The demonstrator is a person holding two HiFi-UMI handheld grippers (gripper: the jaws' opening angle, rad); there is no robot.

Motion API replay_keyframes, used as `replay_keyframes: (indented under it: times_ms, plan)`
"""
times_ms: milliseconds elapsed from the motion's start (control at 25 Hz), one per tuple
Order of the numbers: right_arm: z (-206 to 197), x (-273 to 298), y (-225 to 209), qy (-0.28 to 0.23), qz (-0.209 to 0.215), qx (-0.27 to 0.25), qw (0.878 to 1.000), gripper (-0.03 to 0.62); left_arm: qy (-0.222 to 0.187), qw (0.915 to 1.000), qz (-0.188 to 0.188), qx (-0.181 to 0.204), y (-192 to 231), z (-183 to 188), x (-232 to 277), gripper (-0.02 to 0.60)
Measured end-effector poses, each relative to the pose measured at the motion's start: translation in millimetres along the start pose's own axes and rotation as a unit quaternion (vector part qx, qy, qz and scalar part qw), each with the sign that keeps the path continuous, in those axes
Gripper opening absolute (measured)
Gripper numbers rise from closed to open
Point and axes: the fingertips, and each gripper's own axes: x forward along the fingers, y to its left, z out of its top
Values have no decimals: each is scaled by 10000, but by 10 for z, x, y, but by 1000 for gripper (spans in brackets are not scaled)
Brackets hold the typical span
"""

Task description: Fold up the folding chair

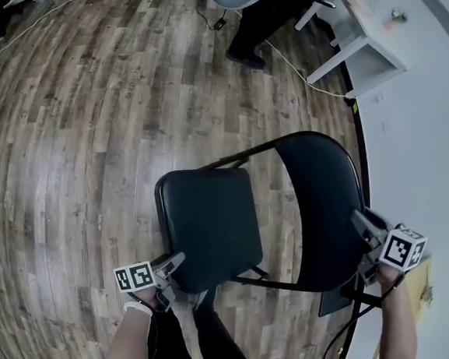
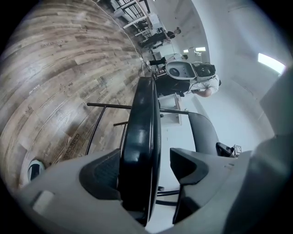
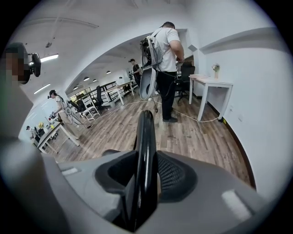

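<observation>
A black folding chair stands on the wood floor, its padded seat (image 1: 209, 223) tilted up and its curved backrest (image 1: 320, 205) to the right. My left gripper (image 1: 176, 263) straddles the seat's near edge. In the left gripper view the seat (image 2: 142, 123) lies against one pad, while the other pad (image 2: 187, 164) stands apart from it, so the left gripper (image 2: 146, 162) is open. My right gripper (image 1: 363, 224) is shut on the backrest's top edge. In the right gripper view the backrest rim (image 3: 146, 137) runs between the pads of the right gripper (image 3: 145, 169), both touching it.
A white wall (image 1: 426, 157) runs close along the chair's right side. A white desk (image 1: 368, 37) and a standing person (image 1: 265, 15) are beyond the chair, with a cable (image 1: 301, 70) on the floor. More desks and people show far off (image 3: 64, 114).
</observation>
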Motion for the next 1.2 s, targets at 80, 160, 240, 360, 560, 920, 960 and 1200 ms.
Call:
replay_keyframes:
  times_ms: [80, 160, 240, 360, 560, 920, 960, 1200]
  plan:
    - [46, -63, -57, -49, -8, 25, 10000, 141, -19, 10000, 37, 57, -179, -35, 49, 339]
    - [93, -127, -93, -109, 7, 39, 9999, 141, -44, 9998, 117, 130, -361, -78, 94, 339]
    - [154, -195, -108, -179, 37, 29, 9998, 140, -67, 9996, 182, 220, -560, -116, 145, 339]
    - [247, -302, -135, -259, 53, 0, 9997, 140, -52, 9993, 184, 334, -893, -169, 246, 339]
    - [375, -492, -213, -322, 61, -63, 9994, 138, 0, 9987, 140, 490, -1505, -338, 447, 348]
    - [587, -816, -327, -545, 75, -156, 9984, 138, 107, 9960, 288, 835, -2426, -615, 934, 354]
    - [600, -834, -341, -553, 68, -169, 9983, 138, 104, 9955, 371, 860, -2479, -633, 976, 354]
    - [608, -953, -433, -575, -28, -228, 9981, 137, 214, 9911, 763, 1070, -2722, -784, 1194, 374]
